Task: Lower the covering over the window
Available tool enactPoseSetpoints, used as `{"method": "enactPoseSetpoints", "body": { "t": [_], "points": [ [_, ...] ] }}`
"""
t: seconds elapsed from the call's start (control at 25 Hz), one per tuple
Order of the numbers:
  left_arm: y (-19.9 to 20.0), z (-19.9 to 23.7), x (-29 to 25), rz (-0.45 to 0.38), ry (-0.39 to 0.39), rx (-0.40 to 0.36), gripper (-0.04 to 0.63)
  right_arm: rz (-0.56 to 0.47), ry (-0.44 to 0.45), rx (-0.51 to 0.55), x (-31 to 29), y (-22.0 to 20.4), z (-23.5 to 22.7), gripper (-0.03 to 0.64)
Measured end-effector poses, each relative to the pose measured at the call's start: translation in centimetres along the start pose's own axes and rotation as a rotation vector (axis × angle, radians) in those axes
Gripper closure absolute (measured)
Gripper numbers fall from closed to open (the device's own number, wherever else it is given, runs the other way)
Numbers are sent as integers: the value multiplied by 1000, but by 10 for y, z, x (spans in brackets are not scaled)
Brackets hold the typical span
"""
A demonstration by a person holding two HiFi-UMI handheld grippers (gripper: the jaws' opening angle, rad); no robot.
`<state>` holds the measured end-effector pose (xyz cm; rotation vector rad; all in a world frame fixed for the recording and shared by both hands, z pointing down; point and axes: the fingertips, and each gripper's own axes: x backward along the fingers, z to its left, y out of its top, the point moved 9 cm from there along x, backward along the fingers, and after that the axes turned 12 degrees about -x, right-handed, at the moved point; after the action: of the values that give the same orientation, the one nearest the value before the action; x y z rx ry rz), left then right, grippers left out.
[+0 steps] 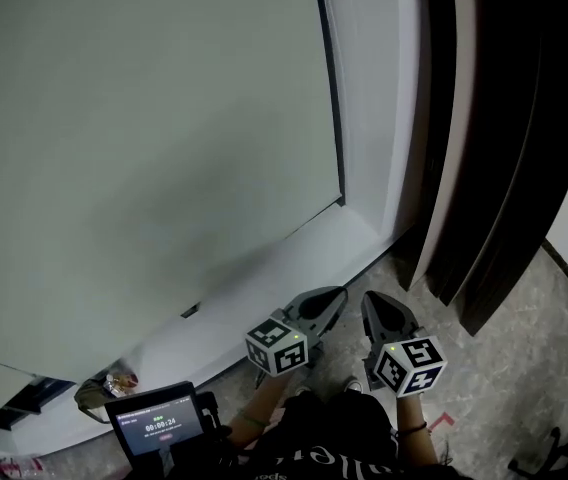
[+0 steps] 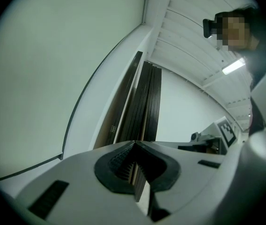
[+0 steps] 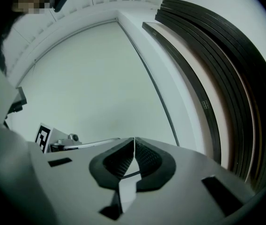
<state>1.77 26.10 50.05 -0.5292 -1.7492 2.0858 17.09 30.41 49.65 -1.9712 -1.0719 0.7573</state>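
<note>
The window covering [image 1: 144,118] is a pale grey-green sheet that fills the window down to the white sill [image 1: 294,258]; it also shows in the left gripper view [image 2: 53,55] and the right gripper view [image 3: 100,78]. Both grippers hang low, in front of the sill and apart from the covering. My left gripper [image 1: 330,298] points up toward the sill, jaws shut with nothing between them [image 2: 134,143]. Close to its right, my right gripper [image 1: 372,304] is shut too and holds nothing [image 3: 134,139].
A dark window frame edge [image 1: 332,88] runs down the covering's right side. Dark slatted panels [image 1: 494,148] stand against the wall at the right. A small screen with a timer [image 1: 156,420] sits at the lower left. Speckled floor [image 1: 524,368] lies below the panels.
</note>
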Motion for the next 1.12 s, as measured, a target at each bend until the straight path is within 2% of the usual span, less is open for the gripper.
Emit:
{"method": "enactPoseSetpoints", "body": {
  "t": [0.16,0.56,0.76,1.12],
  "points": [
    [2,8,25,1,-1,-20,592,13,-2,12,-13,-10,20,604],
    [-2,27,122,-30,-15,-4,592,25,-43,-5,-28,-65,97,607],
    [-11,28,148,-13,-41,-4,592,36,-63,-14,-30,-83,114,607],
    [-7,38,183,-56,-51,11,592,44,-63,-1,-39,-94,144,607]
  ]
}}
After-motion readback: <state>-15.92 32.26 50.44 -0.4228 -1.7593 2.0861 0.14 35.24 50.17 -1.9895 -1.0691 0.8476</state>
